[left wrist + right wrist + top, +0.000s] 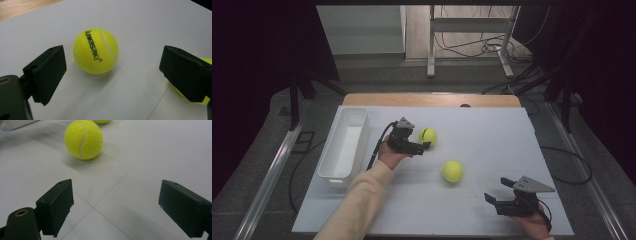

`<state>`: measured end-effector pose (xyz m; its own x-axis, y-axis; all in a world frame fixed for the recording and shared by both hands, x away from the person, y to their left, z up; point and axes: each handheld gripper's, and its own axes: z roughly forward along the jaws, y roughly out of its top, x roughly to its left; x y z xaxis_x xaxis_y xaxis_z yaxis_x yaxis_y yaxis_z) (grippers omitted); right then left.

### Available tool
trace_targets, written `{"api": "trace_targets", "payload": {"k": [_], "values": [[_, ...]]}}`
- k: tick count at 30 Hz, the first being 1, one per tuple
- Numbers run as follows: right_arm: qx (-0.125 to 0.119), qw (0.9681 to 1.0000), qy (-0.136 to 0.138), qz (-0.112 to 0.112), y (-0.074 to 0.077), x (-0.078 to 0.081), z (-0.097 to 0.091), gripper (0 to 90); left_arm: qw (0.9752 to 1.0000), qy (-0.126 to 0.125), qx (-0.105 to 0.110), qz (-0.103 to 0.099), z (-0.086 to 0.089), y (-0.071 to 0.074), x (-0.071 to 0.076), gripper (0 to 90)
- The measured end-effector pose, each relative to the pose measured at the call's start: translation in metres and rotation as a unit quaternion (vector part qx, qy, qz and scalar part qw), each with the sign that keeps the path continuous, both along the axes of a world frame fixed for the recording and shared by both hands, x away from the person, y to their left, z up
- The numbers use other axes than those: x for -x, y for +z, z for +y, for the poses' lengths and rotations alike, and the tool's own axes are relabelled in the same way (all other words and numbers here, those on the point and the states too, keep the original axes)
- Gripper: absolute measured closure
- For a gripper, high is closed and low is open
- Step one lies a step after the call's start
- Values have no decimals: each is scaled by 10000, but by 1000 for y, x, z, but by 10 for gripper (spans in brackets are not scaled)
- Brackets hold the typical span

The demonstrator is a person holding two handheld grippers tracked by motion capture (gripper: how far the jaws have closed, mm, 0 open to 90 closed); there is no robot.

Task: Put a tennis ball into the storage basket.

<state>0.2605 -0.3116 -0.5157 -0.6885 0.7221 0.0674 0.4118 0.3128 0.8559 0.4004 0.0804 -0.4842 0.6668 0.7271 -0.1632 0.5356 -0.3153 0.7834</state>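
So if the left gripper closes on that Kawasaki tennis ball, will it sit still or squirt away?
It will probably roll if nudged: the Kawasaki tennis ball is round and lies free on the smooth white table. Its fuzzy felt should grip well against the pads. The left gripper stands open, short of the ball, so closing off-centre could push it away.

White bin (344, 145) sits at left edge of the white mat (492, 130) covering a wooden table (432, 99); behind it, a metal frame (472, 40) and loose cables (484, 47) on the floor.
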Motion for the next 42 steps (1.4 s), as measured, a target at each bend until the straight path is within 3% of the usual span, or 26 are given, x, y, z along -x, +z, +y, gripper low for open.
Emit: {"api": "trace_targets", "payload": {"k": [20, 42], "values": [[24, 10000, 19, 3, 0, 0, 1, 131, 9997, 117, -133, 152, -10, -12, -17, 80], [4, 10000, 16, 9, 0, -1, 0, 131, 9995, 165, -132, 252, -20, -30, -40, 81]]}}
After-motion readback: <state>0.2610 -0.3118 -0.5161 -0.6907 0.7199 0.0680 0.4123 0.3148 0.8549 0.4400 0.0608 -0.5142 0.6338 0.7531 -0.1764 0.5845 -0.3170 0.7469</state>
